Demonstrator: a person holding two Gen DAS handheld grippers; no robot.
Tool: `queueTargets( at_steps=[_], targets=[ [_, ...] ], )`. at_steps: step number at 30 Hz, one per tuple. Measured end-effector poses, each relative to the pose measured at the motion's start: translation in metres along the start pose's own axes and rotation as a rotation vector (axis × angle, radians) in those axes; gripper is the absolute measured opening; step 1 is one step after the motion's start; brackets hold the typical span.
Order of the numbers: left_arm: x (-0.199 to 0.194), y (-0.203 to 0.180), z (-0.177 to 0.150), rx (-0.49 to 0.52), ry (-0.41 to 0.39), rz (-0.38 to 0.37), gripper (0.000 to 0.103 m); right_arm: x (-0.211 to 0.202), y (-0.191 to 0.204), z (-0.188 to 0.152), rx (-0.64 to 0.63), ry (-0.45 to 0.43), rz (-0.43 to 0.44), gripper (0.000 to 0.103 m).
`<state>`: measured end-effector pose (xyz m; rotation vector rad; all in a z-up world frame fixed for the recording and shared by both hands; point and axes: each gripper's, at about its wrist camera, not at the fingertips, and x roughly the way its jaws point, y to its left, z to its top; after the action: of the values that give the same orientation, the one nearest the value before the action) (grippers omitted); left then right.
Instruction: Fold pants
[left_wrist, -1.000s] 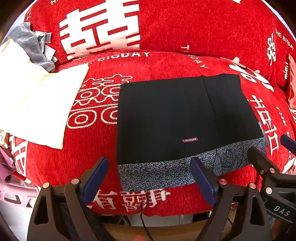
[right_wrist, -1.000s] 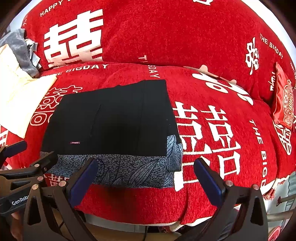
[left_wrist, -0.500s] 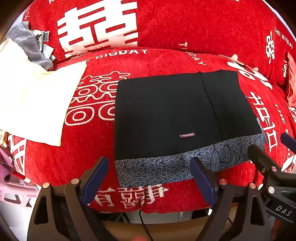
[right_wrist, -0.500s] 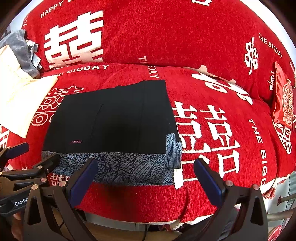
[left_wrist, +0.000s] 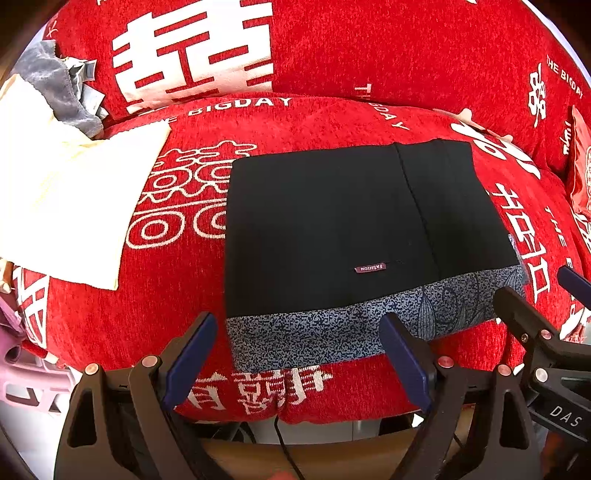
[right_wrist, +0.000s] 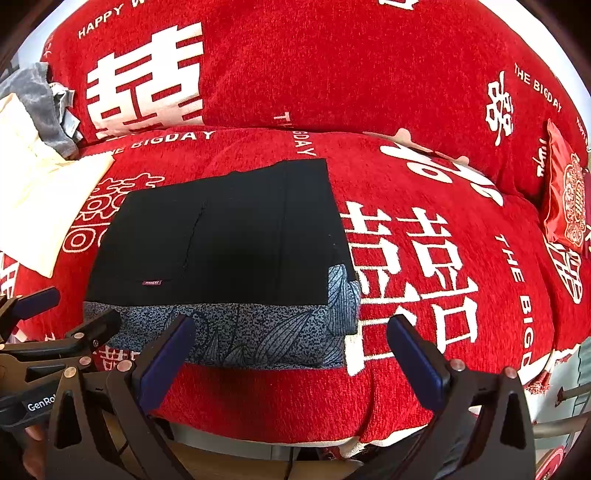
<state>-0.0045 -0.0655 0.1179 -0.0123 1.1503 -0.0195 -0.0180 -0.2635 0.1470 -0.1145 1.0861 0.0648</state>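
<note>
Domestic setting, most likely a living room. The main surface is a sofa (right_wrist: 424, 92) with seat and back cushions, covered in a red chenille throw printed with white double-happiness characters and "THE BIGDAY" lettering. A matching red decorative cushion (right_wrist: 567, 206) stands at its right end. Household laundry lies on it: a cream cloth (left_wrist: 62, 199), a crumpled grey garment (left_wrist: 62, 88), and folded black pants (left_wrist: 332, 229) with a patterned band.

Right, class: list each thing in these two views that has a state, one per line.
Black pants: folded flat into a rectangle.
Cream cloth: spread flat.
Grey cloth: crumpled.
Left tongs: open, empty.
Right tongs: open, empty.
</note>
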Motion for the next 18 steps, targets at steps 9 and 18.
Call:
queueTargets(
  at_steps=[9,18],
  targets=[
    [-0.002,0.005,0.000,-0.027,-0.003,-0.025,0.090,0.000,-0.003,-0.001,0.003,0.001,-0.001,0.103],
    [0.006,0.011,-0.001,-0.037,0.029,-0.038,0.090,-0.001,0.001,-0.001,0.000,0.000,-0.005,0.103]
  ],
)
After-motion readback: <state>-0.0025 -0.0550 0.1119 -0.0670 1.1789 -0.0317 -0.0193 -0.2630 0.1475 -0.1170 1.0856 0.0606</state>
